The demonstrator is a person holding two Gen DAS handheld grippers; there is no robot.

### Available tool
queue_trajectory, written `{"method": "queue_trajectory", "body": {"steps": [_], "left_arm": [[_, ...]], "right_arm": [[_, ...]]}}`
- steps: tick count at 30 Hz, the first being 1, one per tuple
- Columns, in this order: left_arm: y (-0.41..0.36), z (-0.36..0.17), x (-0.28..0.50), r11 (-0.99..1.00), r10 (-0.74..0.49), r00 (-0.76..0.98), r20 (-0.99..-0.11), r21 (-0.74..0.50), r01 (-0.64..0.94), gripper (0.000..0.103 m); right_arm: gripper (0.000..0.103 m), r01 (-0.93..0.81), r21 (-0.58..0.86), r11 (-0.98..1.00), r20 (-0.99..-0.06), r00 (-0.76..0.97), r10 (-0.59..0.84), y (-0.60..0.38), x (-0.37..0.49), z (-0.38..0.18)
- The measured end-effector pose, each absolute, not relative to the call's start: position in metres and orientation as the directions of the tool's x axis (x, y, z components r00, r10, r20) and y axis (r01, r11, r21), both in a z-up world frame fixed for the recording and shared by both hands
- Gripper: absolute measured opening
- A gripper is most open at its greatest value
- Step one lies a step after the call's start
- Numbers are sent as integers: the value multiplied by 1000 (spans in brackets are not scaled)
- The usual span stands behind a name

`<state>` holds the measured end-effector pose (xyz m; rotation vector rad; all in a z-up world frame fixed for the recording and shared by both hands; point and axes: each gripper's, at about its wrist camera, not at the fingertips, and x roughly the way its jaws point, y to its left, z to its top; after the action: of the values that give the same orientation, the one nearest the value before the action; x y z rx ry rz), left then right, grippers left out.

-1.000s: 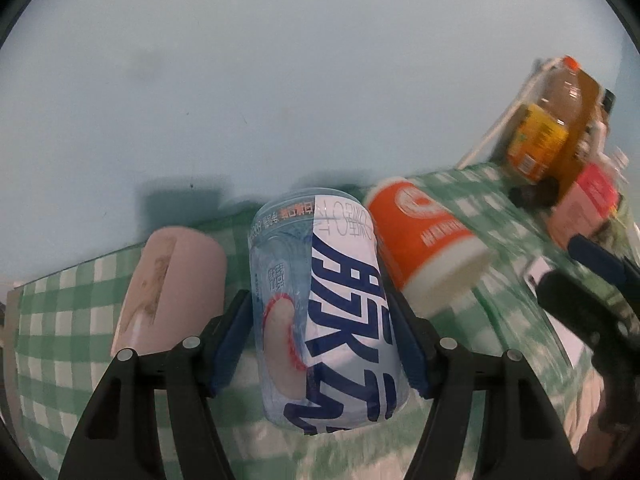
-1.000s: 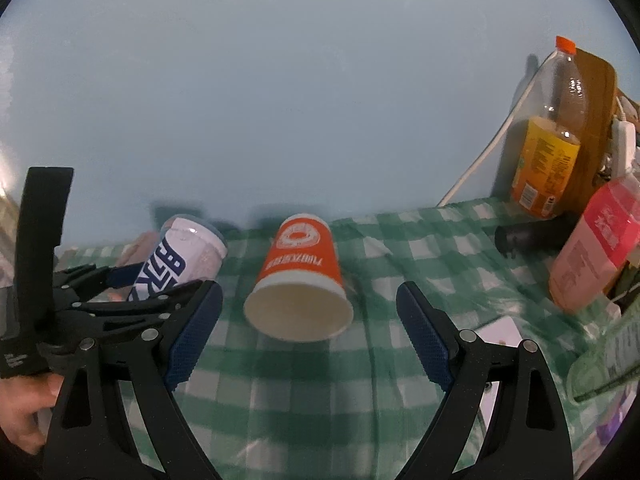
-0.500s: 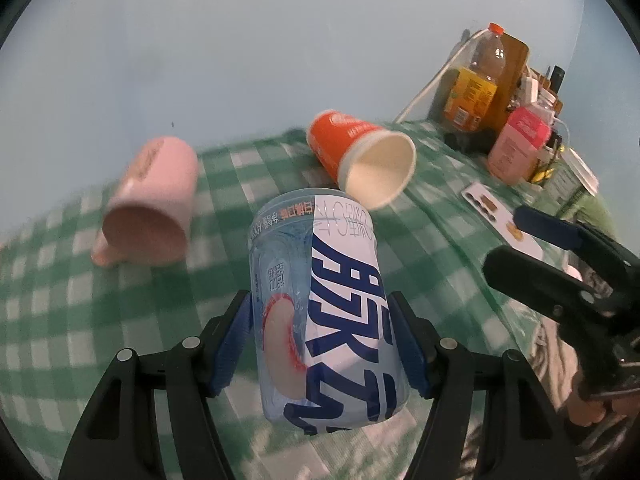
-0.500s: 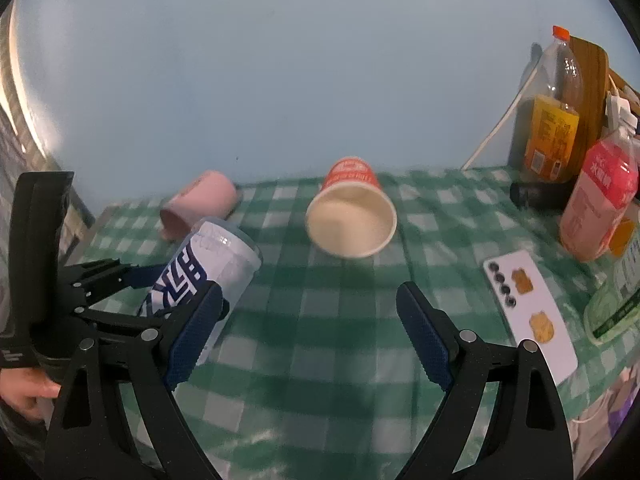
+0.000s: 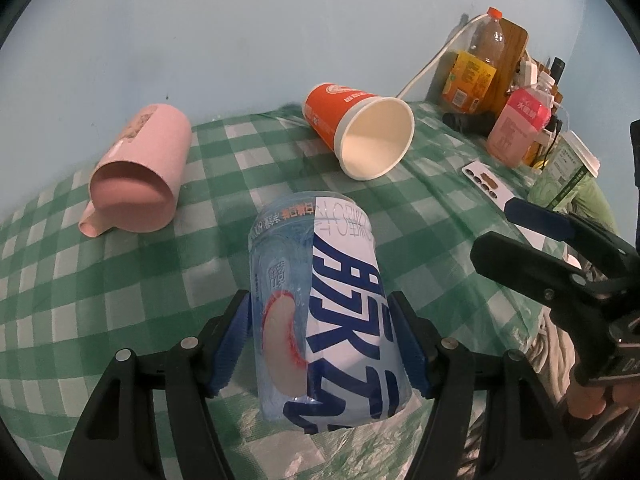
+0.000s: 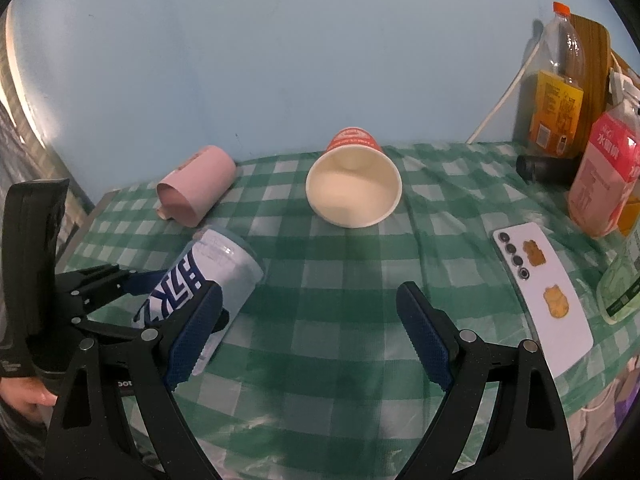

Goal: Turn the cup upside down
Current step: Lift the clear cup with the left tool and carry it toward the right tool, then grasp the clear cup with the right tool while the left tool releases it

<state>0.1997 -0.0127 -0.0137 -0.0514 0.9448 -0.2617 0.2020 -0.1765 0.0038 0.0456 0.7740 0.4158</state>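
The left gripper (image 5: 326, 340) is clenched on a clear plastic cup with blue and white lettering and a peach picture (image 5: 324, 316). Its blue pads (image 5: 234, 338) press the two sides of the cup. In the right wrist view this cup (image 6: 204, 280) is tilted, lifted over the green and white checked tablecloth (image 6: 340, 320), with its closed end pointing up and away from the left gripper (image 6: 132, 280).

The right gripper (image 6: 308, 332) is released; its jaws stand wide apart and hold nothing. In the left wrist view, it is on the right of the held cup (image 5: 560, 264).

Behind the held cup an orange paper cup with a white inside (image 6: 354, 184) lies on its side on the cloth, mouth toward the cameras. A pink plastic mug (image 6: 196, 186) lies on its side too, to the left of the orange cup.

Right of the orange cup a white phone with stickers (image 6: 540, 292) lies flat. Farther right stand a pink drink carton (image 6: 600, 180) and a tall bottle with an orange cap and yellow label (image 6: 556, 92).
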Motion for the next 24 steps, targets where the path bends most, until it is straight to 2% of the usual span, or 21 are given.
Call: {"method": "queue_trajectory", "body": {"steps": [4, 7, 14, 24], "left_arm": [[-20, -15, 198, 973, -203, 553, -808, -105, 204, 76], [-23, -13, 195, 976, -184, 569, -802, -82, 201, 88], [-22, 3, 181, 978, -182, 622, -761, -71, 199, 89], [5, 42, 136, 989, -146, 791, -594, -72, 128, 98]], "right_arm": [[88, -349, 192, 917, -666, 640, 383, -176, 202, 5], [88, -353, 195, 915, -661, 641, 389, -176, 201, 7], [88, -353, 207, 913, -645, 652, 398, -176, 195, 15], [88, -359, 244, 901, -619, 657, 430, -176, 184, 23]]}}
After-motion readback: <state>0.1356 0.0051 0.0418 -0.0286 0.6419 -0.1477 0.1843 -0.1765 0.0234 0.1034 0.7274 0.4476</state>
